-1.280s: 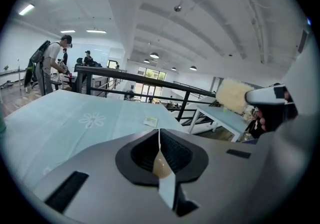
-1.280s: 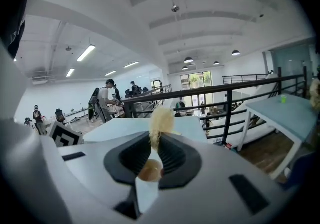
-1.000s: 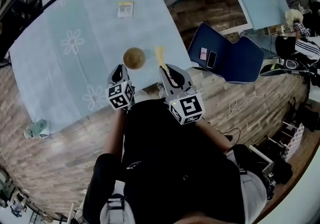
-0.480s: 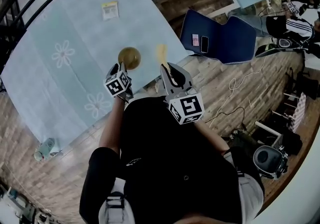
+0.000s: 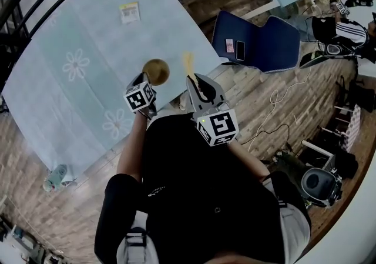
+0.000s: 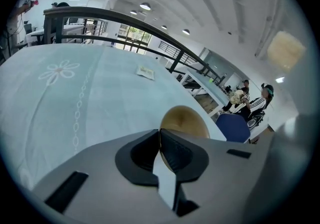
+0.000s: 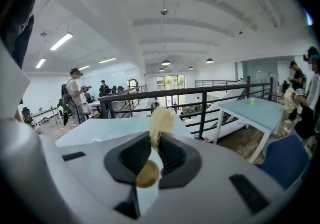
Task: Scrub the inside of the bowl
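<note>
Bowl [image 5: 155,71]: brown, tilted on the counter [image 5: 88,27], close to the near edge and not far from the near right corner. The left gripper [image 6: 160,138] is closing, with the near rim of the bowl between its pads; the pads press on that rim.

Right gripper [image 7: 154,144]: jaws clamped on a brush [image 7: 161,120]. The pale fibre head projects past the jaw tips and the round wooden handle end sits behind the pads. In the head view the brush head is just right of the bowl and clear of it.

Surface: the counter carries a light blue cloth with a white flower print [image 5: 76,64]. A small yellow packet [image 5: 130,12] lies well apart from the bowl, toward the far side.

Room: wood-plank floor [image 5: 258,116]; a dark metal railing [image 6: 100,16] beyond the far edge of the counter; a blue chair [image 5: 258,45] off the right corner, with a phone [image 5: 239,50] lying on it; a second blue-topped table [image 7: 255,108] further right.

Clearance: bare cloth extends left of and beyond the bowl. Toward the near side and the right, the counter edge is close.
</note>
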Demonstrator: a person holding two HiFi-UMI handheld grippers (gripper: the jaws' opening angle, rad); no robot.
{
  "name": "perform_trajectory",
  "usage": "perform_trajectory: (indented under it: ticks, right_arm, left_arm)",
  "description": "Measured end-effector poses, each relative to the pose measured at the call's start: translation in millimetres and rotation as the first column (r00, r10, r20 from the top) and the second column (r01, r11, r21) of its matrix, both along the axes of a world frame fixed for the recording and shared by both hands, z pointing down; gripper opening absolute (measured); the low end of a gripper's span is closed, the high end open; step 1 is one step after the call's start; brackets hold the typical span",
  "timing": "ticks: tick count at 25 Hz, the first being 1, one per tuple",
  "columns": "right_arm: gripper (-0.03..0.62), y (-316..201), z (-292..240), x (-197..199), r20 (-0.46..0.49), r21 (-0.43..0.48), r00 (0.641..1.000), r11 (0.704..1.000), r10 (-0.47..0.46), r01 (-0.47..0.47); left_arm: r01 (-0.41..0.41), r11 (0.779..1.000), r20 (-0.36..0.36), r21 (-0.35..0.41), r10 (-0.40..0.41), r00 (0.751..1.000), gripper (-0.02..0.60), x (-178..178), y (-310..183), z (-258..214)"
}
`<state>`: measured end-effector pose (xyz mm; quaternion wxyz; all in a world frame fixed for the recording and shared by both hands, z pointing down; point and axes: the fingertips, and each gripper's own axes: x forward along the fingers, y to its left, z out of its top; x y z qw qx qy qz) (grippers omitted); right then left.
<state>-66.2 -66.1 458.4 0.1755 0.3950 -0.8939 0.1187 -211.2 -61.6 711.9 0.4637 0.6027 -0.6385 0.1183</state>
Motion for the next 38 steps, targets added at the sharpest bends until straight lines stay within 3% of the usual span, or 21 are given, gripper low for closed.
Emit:
perform_trajectory:
  ticks: [7,15,21,26,32,36,38]
  right_arm:
    - [0.046,15.5,-2.3,-16.5,0.000,0.030,0.998,0.998,-0.063,0.063]
    - [0.046,33.1,-17.5,-48.9,0.066,0.052,0.978,0.980,-0.196,0.193]
    - [0.045,15.6,-13.0,-40.4,0.084,-0.002,0.989,0.992,-0.125,0.126]
    - [0.044,15.6,-6.8,-44.2,0.063,-0.008,0.982,0.984,-0.178,0.179]
    - [0.044,29.0,1.7,-65.8,-0.029,-0.026,0.921,0.921,-0.388,0.388]
    - [0.044,46.0,14.1,-69.7,-0.144,-0.065,0.831,0.843,-0.538,0.534]
    - [0.044,49.4,18.1,-67.7,-0.185,-0.079,0.798,0.818,-0.573,0.569]
  left_arm:
    - [0.071,0.984,-0.005,0.163,-0.072,0.997,0.025,-15.2,3.5,-86.4]
    - [0.161,0.912,-0.024,0.378,-0.164,0.986,0.025,-17.0,6.0,-204.1]
    - [0.023,0.889,0.038,0.457,-0.046,0.998,0.025,17.5,2.6,-236.3]
    - [-0.061,0.885,0.106,0.461,0.013,0.994,0.025,39.6,0.7,-239.9]
    - [-0.080,0.898,0.134,0.433,0.024,0.991,0.025,31.9,2.2,-235.2]
    - [-0.063,0.905,0.131,0.421,0.009,0.991,0.025,25.3,2.2,-230.6]
    - [-0.058,0.908,0.129,0.414,0.004,0.992,0.025,21.6,0.8,-228.1]
